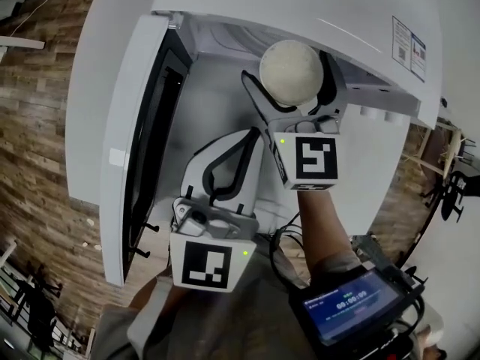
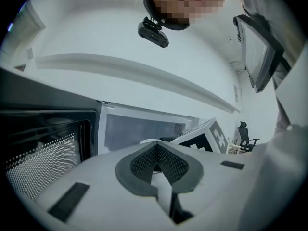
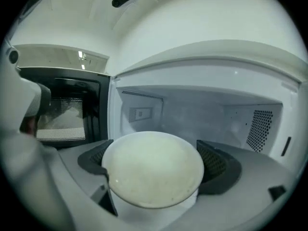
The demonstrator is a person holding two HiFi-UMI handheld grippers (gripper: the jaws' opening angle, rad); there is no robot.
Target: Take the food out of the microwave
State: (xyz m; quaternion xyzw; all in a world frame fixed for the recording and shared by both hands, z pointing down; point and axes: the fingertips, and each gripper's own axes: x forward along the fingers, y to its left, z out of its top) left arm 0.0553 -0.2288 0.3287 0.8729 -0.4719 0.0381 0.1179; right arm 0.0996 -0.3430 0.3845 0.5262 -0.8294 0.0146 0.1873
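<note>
At the mouth of the white microwave (image 1: pixel 247 2), grips the bowl (image 3: pixel 153 170) of pale, creamy food with the right tool (image 1: pixel 291 88), jaws spread to the bowl's width and pressed against its two sides. Cannot tell whether the bowl rests on the floor of the cavity (image 3: pixel 202 112) or hangs just above it. Holds the left tool (image 2: pixel 157 150) lower and nearer the body, just beside the wide-open door (image 1: pixel 112 133), jaws closed together on nothing.

Looks like the withdrawal step: grasp made, bowl not yet clear of the opening. Calls next for a slow, level pull straight back, low enough to pass under the top edge of the opening and wide of the door, with no tipping of the full-looking bowl. Leaves the setting-down, and perhaps closing the door with the free left tool, for afterwards.
</note>
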